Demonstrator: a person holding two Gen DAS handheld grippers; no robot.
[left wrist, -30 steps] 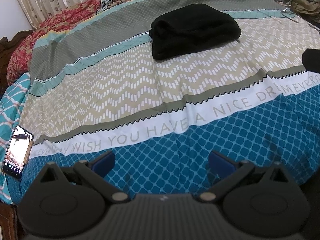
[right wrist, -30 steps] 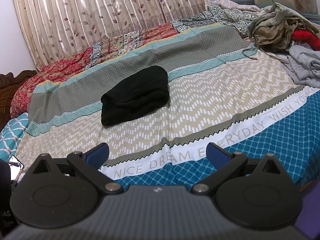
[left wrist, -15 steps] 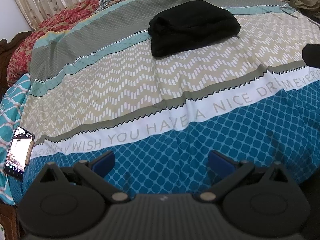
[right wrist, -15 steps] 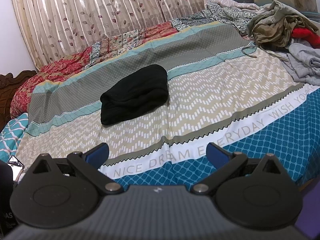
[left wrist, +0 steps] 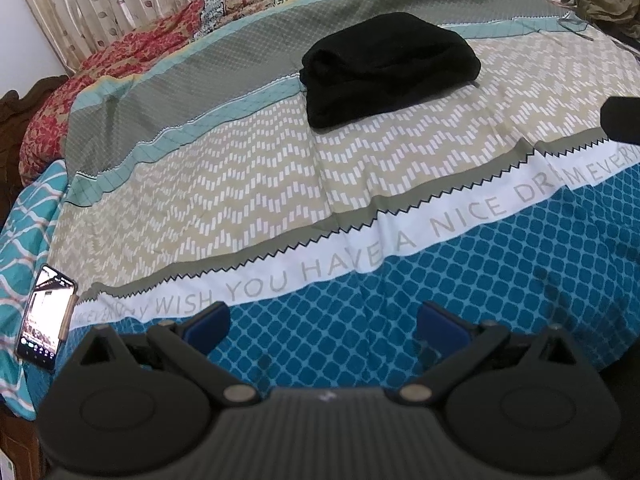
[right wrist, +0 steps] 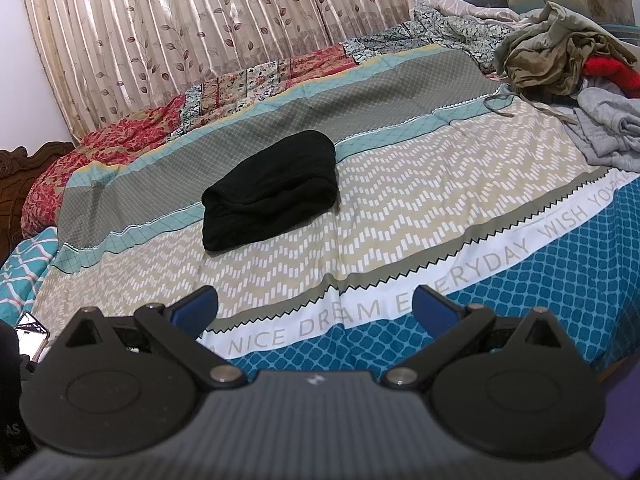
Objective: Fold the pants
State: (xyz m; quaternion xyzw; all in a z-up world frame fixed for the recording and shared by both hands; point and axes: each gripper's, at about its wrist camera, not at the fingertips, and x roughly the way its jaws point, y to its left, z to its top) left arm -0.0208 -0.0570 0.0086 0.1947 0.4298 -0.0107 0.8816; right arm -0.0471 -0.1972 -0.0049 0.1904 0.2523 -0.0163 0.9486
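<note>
Pants [left wrist: 386,68] lie folded in a black bundle at upper centre of the bedspread [left wrist: 248,184], long axis slanting up to the right. Both left gripper [left wrist: 323,326] and right gripper [right wrist: 314,308] hang empty with fingers spread at the lower edge, well apart from the bundle; neither is clearly nearer.

Both wrist views low at the bed's [left wrist: 280,184] near edge, sharing folded pants [right wrist: 272,188].

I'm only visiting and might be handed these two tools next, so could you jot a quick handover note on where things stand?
Left gripper: open, empty, hovering over the blue edge of the bedspread.
Right gripper: open, empty, near the same edge.
Black pants: a compact folded bundle mid-bed; neither gripper touches them.
Done: the pants look folded.
Left: possibly nothing on this pair. An unfolded clothes pile sits far right.
</note>
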